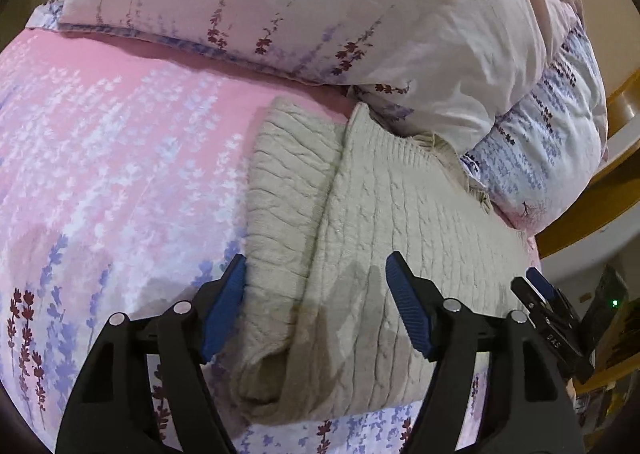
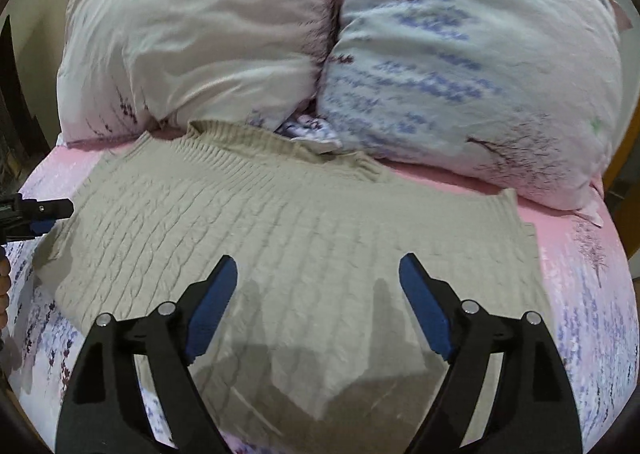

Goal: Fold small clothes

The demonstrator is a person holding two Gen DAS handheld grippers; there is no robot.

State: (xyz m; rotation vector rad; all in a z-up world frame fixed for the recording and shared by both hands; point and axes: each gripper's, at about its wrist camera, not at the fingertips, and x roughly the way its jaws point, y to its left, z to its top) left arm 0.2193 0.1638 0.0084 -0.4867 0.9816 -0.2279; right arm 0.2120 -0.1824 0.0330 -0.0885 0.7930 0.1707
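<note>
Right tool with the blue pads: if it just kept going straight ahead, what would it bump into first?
Probably the beige cable-knit sweater lying on the pink floral bedsheet; the open right tool hovers over it. The pillows sit farther back, though depth is unclear.

Your way across the pink bedsheet [image 1: 100, 142] left of the sweater [image 1: 400, 222] lies open, but two pillows [image 2: 192, 42] crowd its far edge, touching the collar.
</note>
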